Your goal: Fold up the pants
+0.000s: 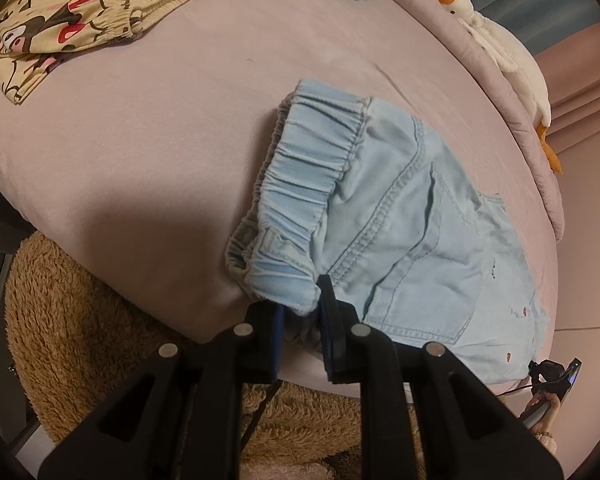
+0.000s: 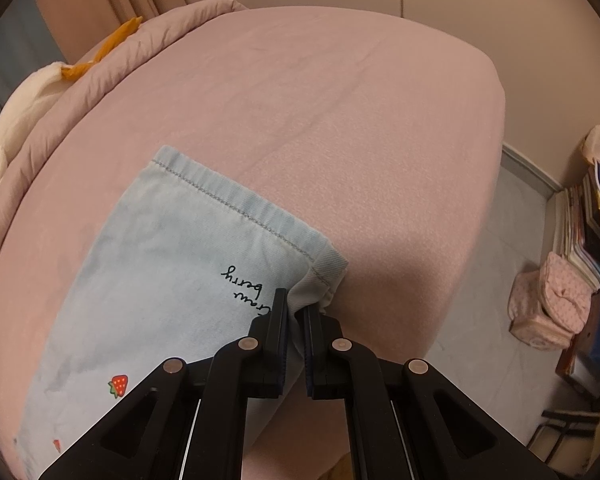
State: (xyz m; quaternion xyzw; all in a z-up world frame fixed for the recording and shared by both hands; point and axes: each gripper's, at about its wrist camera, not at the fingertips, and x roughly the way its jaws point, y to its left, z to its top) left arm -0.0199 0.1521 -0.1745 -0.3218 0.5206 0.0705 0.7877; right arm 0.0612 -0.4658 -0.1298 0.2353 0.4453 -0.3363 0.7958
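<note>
Pink bed sheet (image 1: 148,152) covers the mattress and fills most of both views; light-blue denim pants (image 1: 404,216) lie flat on it, along the near edge of the bed. Left gripper (image 1: 302,320) sits at that near edge on the waistband (image 1: 312,176) end: its fingers are clamped on the near corner of the elastic band, fabric bunched between the blue pads. Waistband runs from that corner away across the sheet; back pocket (image 1: 432,264) faces up just beside it.

Right gripper (image 2: 296,320) sits at the same bed edge, at the leg end. Its fingers are pinched on the near corner of the hem (image 2: 236,208), cloth folded up between the pads. Hem stitching runs from the grip away over the sheet; black script (image 2: 244,288) and a strawberry print (image 2: 118,385) show on the leg, near the grip.

Beyond the pants the sheet is bare and smooth up to the far side of the bed, where a rolled pink quilt (image 2: 112,68) lines the edge with a white plush goose (image 1: 500,52) lying on it. Yellow cartoon-print pants (image 1: 68,20) lie folded at the far corner of the sheet past the waistband, well apart from the denim. Brown fuzzy rug (image 1: 80,344) lies on the floor below the near bed edge. Stacked books (image 2: 584,232) stand by the wall, off the foot of the bed.
</note>
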